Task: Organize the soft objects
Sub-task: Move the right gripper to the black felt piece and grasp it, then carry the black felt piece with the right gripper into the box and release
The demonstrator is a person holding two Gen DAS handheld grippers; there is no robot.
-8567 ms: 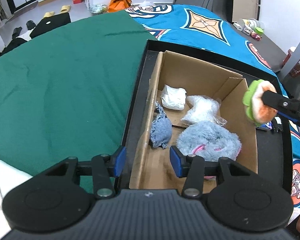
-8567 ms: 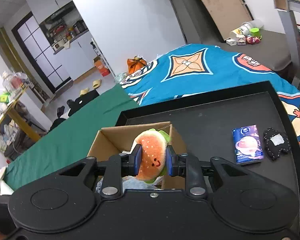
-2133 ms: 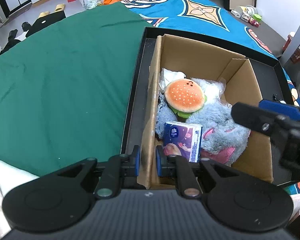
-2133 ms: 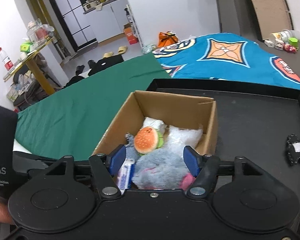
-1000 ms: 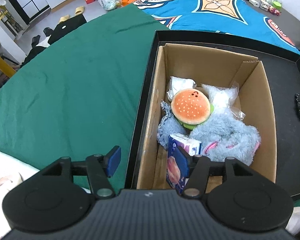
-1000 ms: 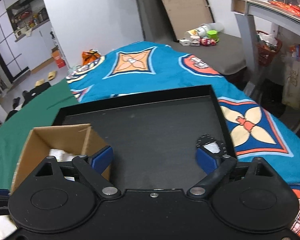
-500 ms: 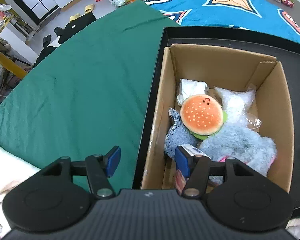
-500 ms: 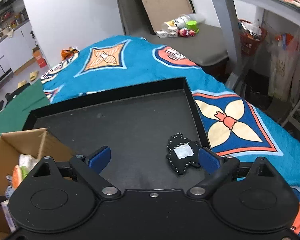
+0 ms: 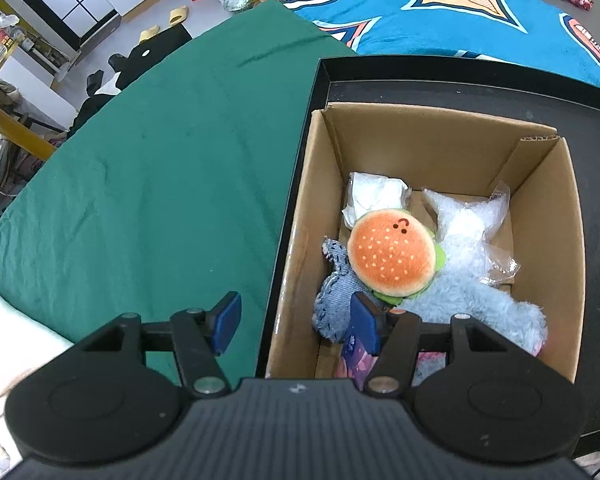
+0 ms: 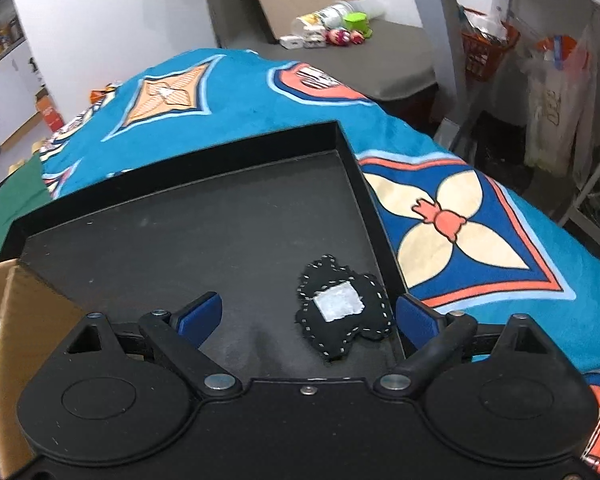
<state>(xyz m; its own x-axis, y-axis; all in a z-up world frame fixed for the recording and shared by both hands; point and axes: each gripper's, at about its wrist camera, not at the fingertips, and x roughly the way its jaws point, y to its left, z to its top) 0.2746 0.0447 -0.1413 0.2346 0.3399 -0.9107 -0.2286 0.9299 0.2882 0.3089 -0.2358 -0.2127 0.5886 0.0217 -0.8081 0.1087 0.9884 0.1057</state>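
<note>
A cardboard box (image 9: 568, 216) stands in a black tray (image 9: 324, 76). It holds a burger plush (image 9: 392, 258), a grey-blue furry plush (image 9: 476, 308), a denim toy (image 9: 334, 304), a white wad (image 9: 374, 196), a plastic-wrapped white item (image 9: 466, 220) and a tissue pack (image 9: 350, 356). My left gripper (image 9: 296, 326) is open and empty, straddling the box's left wall. My right gripper (image 10: 310, 318) is open and empty, with a black stitched felt patch (image 10: 342, 306) on the tray floor (image 10: 220, 224) between its fingers. The box corner (image 10: 28, 304) shows at left.
The tray lies on a bed with a green sheet (image 9: 160, 168) and a blue patterned blanket (image 10: 460, 224). A grey bench (image 10: 380, 52) with small toys and a shelf frame (image 10: 580, 80) stand beyond the bed's right side.
My right gripper moved closer over the black patch, which now sits between its open fingers. My left gripper drew back slightly, open, the tissue pack left in the box.
</note>
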